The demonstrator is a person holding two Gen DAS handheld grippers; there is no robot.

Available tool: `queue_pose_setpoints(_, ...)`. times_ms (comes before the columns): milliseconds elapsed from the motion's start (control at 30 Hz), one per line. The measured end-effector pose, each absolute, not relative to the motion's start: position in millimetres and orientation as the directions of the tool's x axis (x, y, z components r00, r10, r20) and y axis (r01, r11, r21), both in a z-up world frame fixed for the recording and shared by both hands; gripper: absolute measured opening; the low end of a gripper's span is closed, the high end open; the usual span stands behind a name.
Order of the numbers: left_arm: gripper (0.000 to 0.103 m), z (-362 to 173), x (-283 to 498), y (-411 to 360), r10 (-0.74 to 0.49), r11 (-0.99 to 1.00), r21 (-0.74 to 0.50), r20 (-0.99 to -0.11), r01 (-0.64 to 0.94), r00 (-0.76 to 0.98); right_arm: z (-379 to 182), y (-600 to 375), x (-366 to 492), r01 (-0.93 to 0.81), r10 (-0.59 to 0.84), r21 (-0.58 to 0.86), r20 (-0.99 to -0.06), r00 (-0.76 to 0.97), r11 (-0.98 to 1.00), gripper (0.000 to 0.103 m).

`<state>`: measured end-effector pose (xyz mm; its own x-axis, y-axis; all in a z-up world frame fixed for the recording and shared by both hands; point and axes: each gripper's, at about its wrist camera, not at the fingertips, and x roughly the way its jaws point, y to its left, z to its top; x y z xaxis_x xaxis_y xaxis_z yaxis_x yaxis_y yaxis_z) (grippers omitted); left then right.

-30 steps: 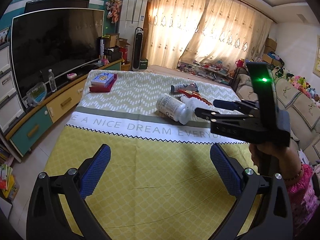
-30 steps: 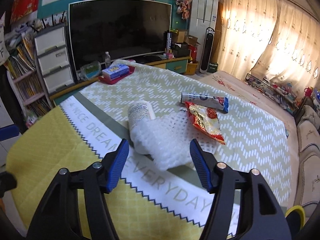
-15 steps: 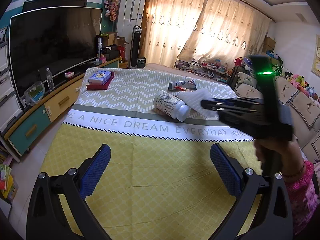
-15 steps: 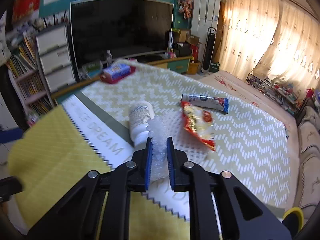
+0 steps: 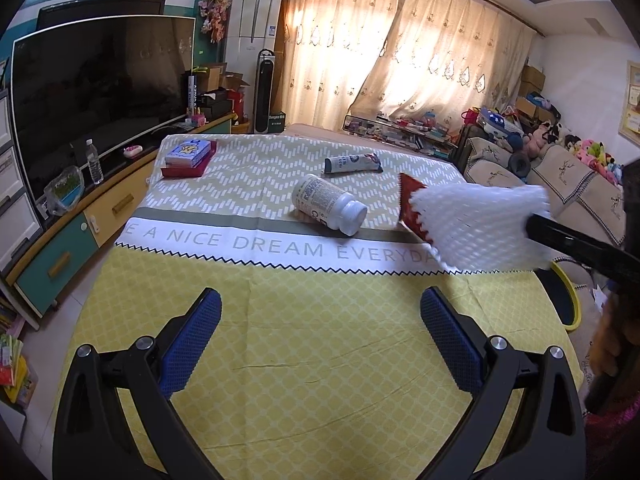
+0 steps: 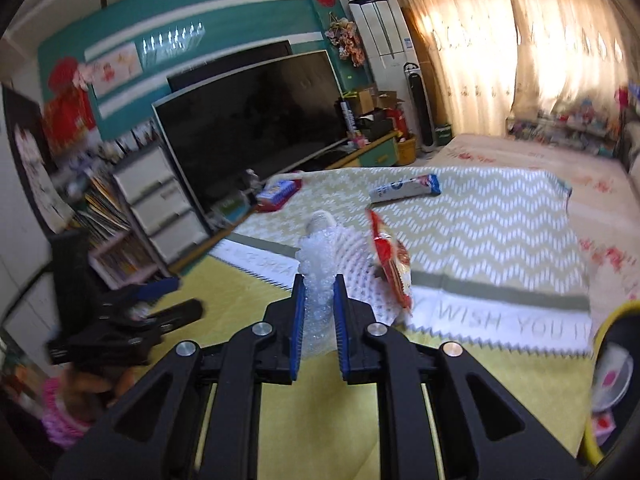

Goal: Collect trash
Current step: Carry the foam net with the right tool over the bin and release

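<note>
My right gripper (image 6: 318,284) is shut on a white foam net (image 6: 320,264), which bunches up between the blue pads. In the left wrist view the foam net (image 5: 480,224) hangs in the air above the table's right edge. A white bottle (image 5: 330,206) lies on its side on the patterned cloth. A red snack wrapper (image 5: 408,196) lies just behind the net, and a grey and blue packet (image 5: 352,163) lies farther back. My left gripper (image 5: 320,300) stands open over the yellow part of the cloth, with nothing between its fingers.
A yellow-rimmed bin (image 5: 568,296) stands on the floor off the table's right edge. A boxed stack on a red tray (image 5: 188,156) sits at the far left corner. A large television (image 5: 92,92) on a cabinet lines the left side, and a sofa (image 5: 568,176) the right.
The right gripper closed on the foam net beside the bottle, lifted it off the cloth and carried it right, rolling as it went. The left gripper stayed put.
</note>
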<state>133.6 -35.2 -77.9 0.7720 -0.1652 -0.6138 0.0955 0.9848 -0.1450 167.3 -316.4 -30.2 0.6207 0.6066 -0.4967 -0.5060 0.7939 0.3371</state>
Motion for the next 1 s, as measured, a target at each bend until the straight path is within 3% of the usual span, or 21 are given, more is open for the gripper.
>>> queue_pose_setpoints(467, 0.098, -73.9, 133.3, -61.5, -0.164, 0.986, -0.108, -0.622, 0.124, 0.766, 25.6, -345.2, 107.6, -0.637, 0.714, 0.322, -0.307, 0.630, 0.700, 0.013)
queue_pose_setpoints(733, 0.098, -75.1, 135.5, -63.7, -0.177, 0.984, -0.109, -0.627, 0.139, 0.759, 32.3, -395.3, 100.6, -0.431, 0.484, 0.223, -0.328, 0.812, 0.874, 0.013)
queue_pose_setpoints(1000, 0.098, -77.3, 140.7, -66.3, -0.179, 0.984, -0.113, -0.636, 0.139, 0.751, -23.2, -490.0, 108.4, 0.014, 0.053, 0.135, -0.482, 0.874, 0.991, 0.015)
